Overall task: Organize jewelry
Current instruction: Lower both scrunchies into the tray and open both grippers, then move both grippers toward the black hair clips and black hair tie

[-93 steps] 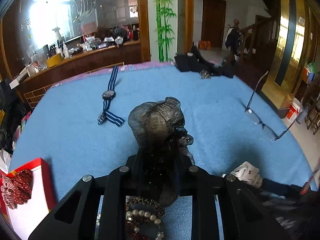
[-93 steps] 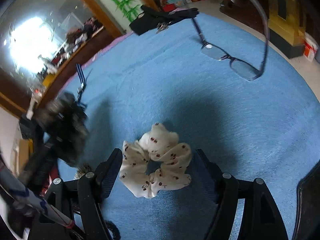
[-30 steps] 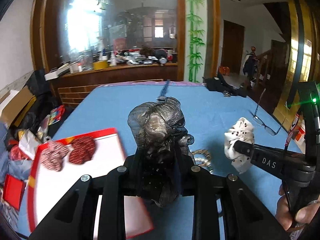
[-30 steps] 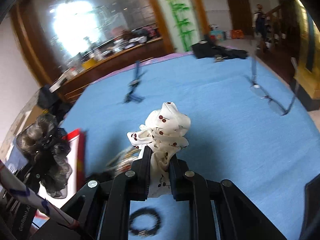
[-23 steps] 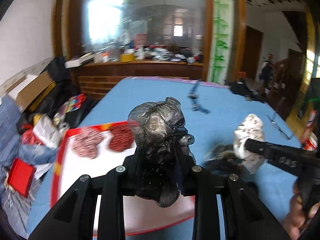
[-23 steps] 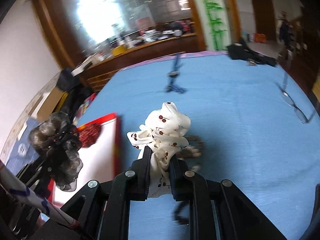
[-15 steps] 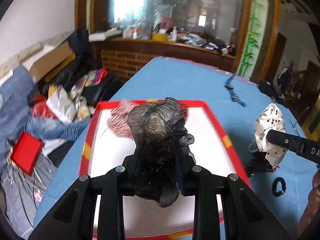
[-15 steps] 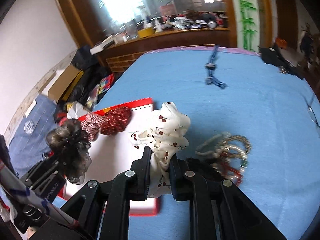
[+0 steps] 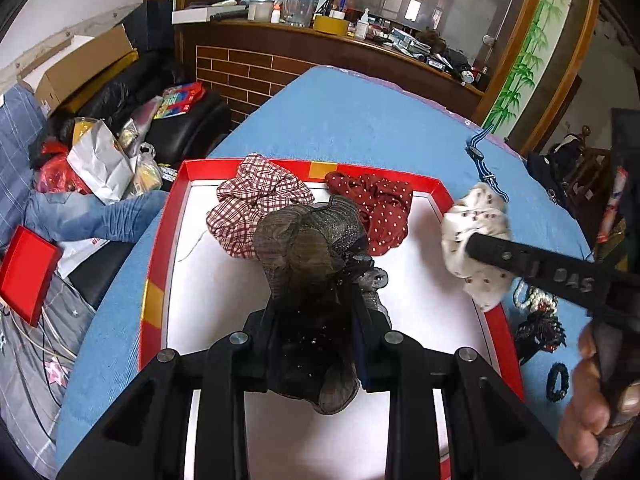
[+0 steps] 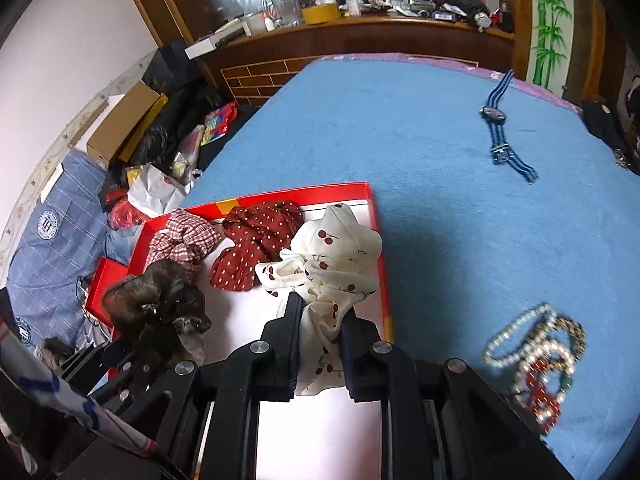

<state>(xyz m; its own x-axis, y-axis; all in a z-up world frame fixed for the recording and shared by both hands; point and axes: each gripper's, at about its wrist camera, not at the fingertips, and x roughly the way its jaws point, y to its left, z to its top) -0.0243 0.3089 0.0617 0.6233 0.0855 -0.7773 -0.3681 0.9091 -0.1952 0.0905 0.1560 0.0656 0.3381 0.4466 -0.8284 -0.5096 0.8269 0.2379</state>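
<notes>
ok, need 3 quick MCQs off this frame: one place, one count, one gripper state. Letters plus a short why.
1. Where does the striped watch lie?
A. on the blue cloth, outside the tray
B. in the red-rimmed tray
C. in the left gripper

2. How many scrunchies already lie in the red-rimmed tray?
A. none
B. two
C. four

3. What is the right gripper doing?
A. open, holding nothing
B. shut on the bead bracelets
C. shut on the cherry-print scrunchie

Key: 1 A, it lies on the cloth well beyond the tray rim. 2 B, the checked scrunchie and dotted red scrunchie rest inside. 3 C, the white fabric is pinched between its fingers above the tray.
</notes>
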